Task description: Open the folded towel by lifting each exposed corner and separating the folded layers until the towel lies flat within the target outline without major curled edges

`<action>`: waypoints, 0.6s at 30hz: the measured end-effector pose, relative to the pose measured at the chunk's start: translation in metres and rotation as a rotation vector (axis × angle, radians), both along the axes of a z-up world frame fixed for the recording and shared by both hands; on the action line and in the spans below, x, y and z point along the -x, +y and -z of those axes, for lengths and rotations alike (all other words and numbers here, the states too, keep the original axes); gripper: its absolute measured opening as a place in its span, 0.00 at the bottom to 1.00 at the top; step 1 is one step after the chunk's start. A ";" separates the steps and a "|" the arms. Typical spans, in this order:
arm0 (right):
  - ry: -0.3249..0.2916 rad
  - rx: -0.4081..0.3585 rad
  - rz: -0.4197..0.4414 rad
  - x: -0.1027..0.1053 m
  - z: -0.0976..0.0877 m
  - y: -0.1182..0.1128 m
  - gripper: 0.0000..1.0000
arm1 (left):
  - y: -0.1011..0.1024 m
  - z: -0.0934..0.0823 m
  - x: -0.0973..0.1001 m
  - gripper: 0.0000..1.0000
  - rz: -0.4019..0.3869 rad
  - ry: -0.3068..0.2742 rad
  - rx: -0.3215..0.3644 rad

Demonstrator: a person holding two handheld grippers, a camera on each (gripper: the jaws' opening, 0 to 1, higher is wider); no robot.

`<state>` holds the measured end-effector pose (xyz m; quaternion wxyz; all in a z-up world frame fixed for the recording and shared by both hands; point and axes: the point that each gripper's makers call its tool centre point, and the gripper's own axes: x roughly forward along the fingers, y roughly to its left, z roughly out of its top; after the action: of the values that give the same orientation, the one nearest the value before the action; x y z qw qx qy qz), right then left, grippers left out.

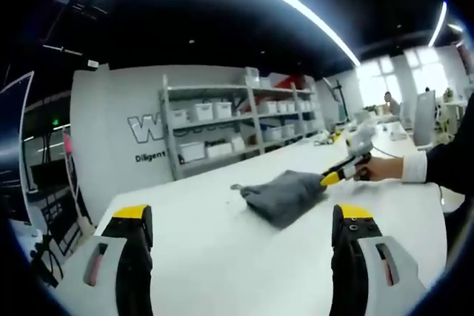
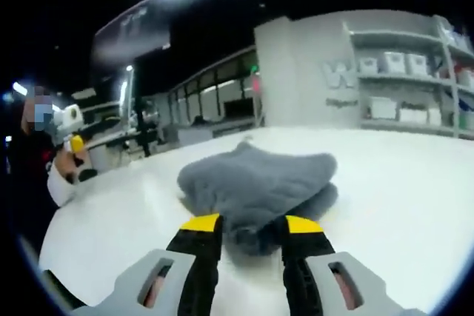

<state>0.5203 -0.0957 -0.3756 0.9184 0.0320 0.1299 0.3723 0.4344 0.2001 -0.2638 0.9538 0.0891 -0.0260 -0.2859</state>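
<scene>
A folded grey towel [image 1: 285, 194] lies on the white table [image 1: 215, 264], with a small loop sticking out at its far-left corner. My left gripper [image 1: 242, 220] hovers well short of the towel, jaws wide open and empty. My right gripper [image 1: 330, 177] comes in from the right, held by a hand in a dark sleeve, with its yellow tips at the towel's right corner. In the right gripper view the towel [image 2: 255, 179] bulges just ahead, and its near edge is bunched between the jaws of my right gripper [image 2: 252, 226]. My left gripper [image 2: 72, 143] appears far left, in a hand.
Metal shelves with white bins [image 1: 237, 120] stand against a grey wall with lettering beyond the table. The table's far edge [image 2: 222, 135] runs behind the towel. Desks and equipment [image 1: 392, 120] sit at the far right by bright windows.
</scene>
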 end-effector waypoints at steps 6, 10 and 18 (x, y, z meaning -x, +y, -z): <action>-0.066 0.121 -0.013 0.004 0.002 0.014 0.25 | -0.003 0.003 0.000 1.00 0.003 0.006 -0.012; -0.073 0.070 -0.029 0.007 -0.005 0.021 0.17 | -0.005 0.002 0.001 1.00 0.001 0.004 -0.009; -0.139 0.050 -0.014 0.011 -0.020 0.026 0.11 | -0.010 0.004 0.005 1.00 0.012 0.007 -0.018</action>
<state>0.5089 -0.0697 -0.3558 0.9231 -0.0179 0.0756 0.3766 0.4294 0.1896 -0.2681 0.9513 0.0967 -0.0205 -0.2920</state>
